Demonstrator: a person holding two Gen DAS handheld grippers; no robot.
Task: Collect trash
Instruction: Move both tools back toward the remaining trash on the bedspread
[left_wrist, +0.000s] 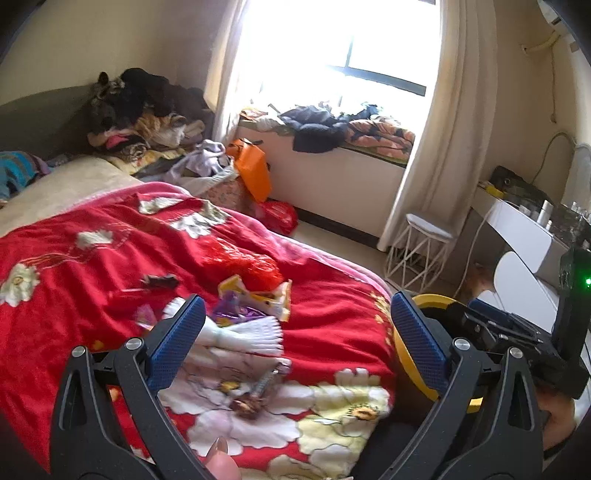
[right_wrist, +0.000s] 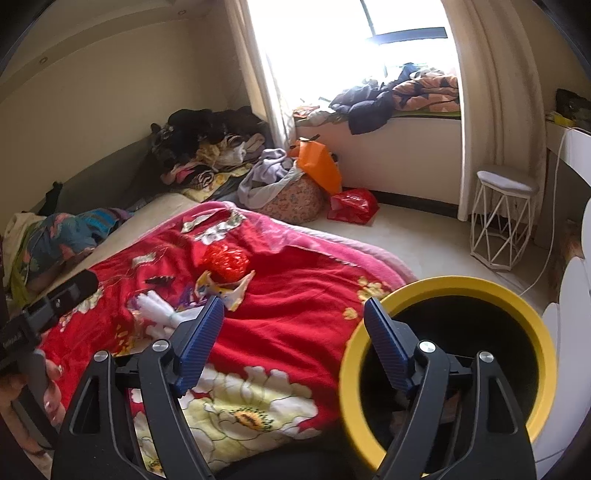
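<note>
A: Which step are we at?

B: Between pickups, I'd judge. The left claw (left_wrist: 297, 325) is spread wide with nothing in it, and the right claw (right_wrist: 293, 325) is released too, nothing between its pads. The trash is still on the bed (left_wrist: 92, 251), scattered over the red blanket.

A: What trash exactly?

B: A torn yellow wrapper (left_wrist: 255, 295) with a purple wrapper (left_wrist: 236, 315) against it, a white paper fan (left_wrist: 247, 334) just beside the left claw's near finger, a red net bag (left_wrist: 255, 267) behind the wrappers, a small dark wrapper (left_wrist: 160, 282) further left, and a brown candy wrapper (left_wrist: 251, 397) lower down, close to the camera.

A: And where does it go?

B: Into the yellow bin (right_wrist: 448, 295), most likely. It stands at the bed's right edge, its mouth open right under the right claw's outer finger.

A: So the next move?

B: Bring one claw down onto a piece, probably the fan or the yellow wrapper since they sit nearest, close on the thin material without catching the blanket, then carry it over the rim.

A: Any difference between the two views?

B: The right view looks down into the bin's dark inside; the left shows only a slice of its rim behind its own finger. The left view alone shows the brown candy wrapper.
</note>
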